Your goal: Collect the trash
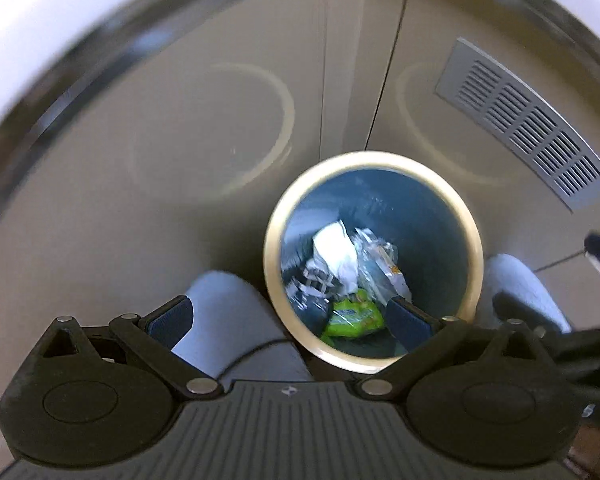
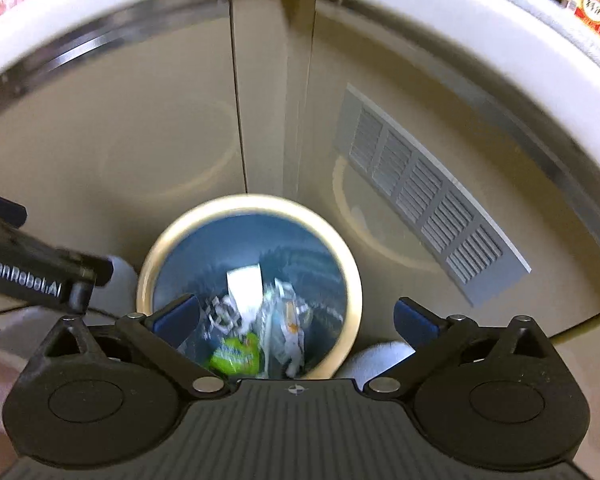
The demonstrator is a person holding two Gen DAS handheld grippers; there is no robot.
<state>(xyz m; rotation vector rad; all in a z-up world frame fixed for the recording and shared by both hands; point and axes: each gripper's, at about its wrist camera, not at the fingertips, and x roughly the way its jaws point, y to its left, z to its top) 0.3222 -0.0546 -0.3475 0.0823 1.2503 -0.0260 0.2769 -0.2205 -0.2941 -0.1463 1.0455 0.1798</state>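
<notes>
A round bin with a cream rim [image 1: 270, 256] and a blue inside stands on the floor below both grippers; its rim also shows in the right wrist view [image 2: 354, 280]. In it lie a green wrapper [image 1: 352, 318] [image 2: 236, 356], white paper [image 1: 336, 250] [image 2: 246, 284] and clear plastic wrappers [image 1: 384, 264] [image 2: 288, 320]. My left gripper [image 1: 290, 318] is open and empty above the bin's near left edge. My right gripper [image 2: 296, 318] is open and empty above the bin's near right side.
Beige cabinet doors [image 1: 180, 140] stand behind the bin under a white counter edge [image 1: 28, 40]. A grey vent grille [image 1: 528, 120] [image 2: 428, 200] is on the right door. The person's light slippers [image 1: 228, 312] flank the bin. The left gripper's black body [image 2: 40, 276] shows at left in the right wrist view.
</notes>
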